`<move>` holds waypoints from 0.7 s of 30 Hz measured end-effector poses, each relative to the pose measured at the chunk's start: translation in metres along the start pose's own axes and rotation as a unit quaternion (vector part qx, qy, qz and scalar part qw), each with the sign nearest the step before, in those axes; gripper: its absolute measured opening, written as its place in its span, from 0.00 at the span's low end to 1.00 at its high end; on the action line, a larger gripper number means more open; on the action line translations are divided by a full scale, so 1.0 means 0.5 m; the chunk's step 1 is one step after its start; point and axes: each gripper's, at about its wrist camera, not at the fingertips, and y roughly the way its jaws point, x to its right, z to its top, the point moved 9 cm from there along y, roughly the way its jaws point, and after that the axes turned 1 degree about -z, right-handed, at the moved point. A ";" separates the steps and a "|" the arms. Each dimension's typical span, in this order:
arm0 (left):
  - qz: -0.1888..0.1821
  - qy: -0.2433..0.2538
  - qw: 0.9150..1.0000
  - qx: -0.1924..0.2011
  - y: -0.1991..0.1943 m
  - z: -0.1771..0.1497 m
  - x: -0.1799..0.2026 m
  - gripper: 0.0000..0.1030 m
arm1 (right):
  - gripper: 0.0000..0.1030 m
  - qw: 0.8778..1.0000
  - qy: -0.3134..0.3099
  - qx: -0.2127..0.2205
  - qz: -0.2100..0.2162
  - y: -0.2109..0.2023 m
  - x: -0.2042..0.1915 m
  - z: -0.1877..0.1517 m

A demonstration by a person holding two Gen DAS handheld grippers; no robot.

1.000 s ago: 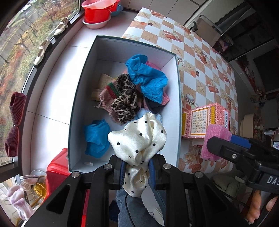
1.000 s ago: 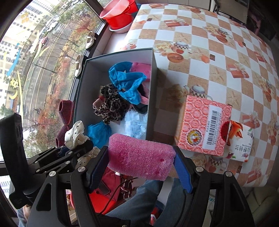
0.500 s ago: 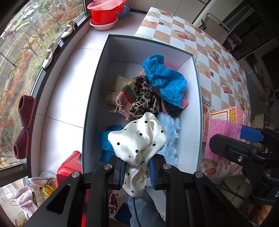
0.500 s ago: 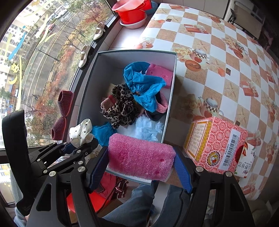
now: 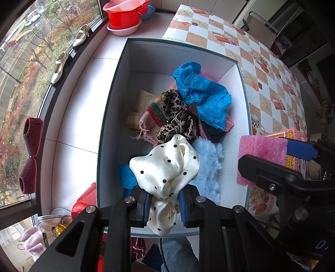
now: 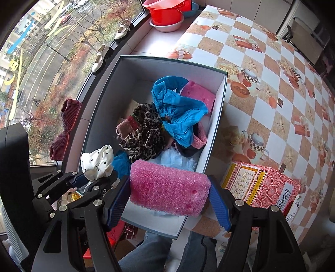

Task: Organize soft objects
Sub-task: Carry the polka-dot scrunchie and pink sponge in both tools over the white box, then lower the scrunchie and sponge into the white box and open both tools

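Observation:
My left gripper (image 5: 164,206) is shut on a cream polka-dot cloth (image 5: 165,167) and holds it above the near end of the open grey box (image 5: 108,117). It also shows in the right wrist view (image 6: 97,165). My right gripper (image 6: 169,202) is shut on a pink foam block (image 6: 167,190), over the box's near right corner. The block shows in the left wrist view (image 5: 261,154). The box (image 6: 100,104) holds a blue cloth (image 5: 205,100), a leopard-print cloth (image 5: 175,117), a knitted scarf (image 5: 150,119), a light blue fluffy piece (image 5: 209,167) and another pink foam block (image 6: 199,95).
The box sits beside a table with a checked cloth (image 6: 272,83). A red patterned carton (image 6: 263,186) stands on the table near my right gripper. Red basins (image 5: 125,14), shoes (image 5: 60,67) and maroon slippers (image 5: 31,146) line the window ledge. A red container (image 5: 85,200) is below the box.
Both grippers have moved forward over the box with their loads. The box and its contents now sit closer and more central in both views.

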 end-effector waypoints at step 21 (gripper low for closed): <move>-0.013 -0.003 1.000 -0.016 0.017 -0.001 0.005 0.24 | 0.71 1.000 -0.005 -0.014 0.000 0.030 -0.004 0.005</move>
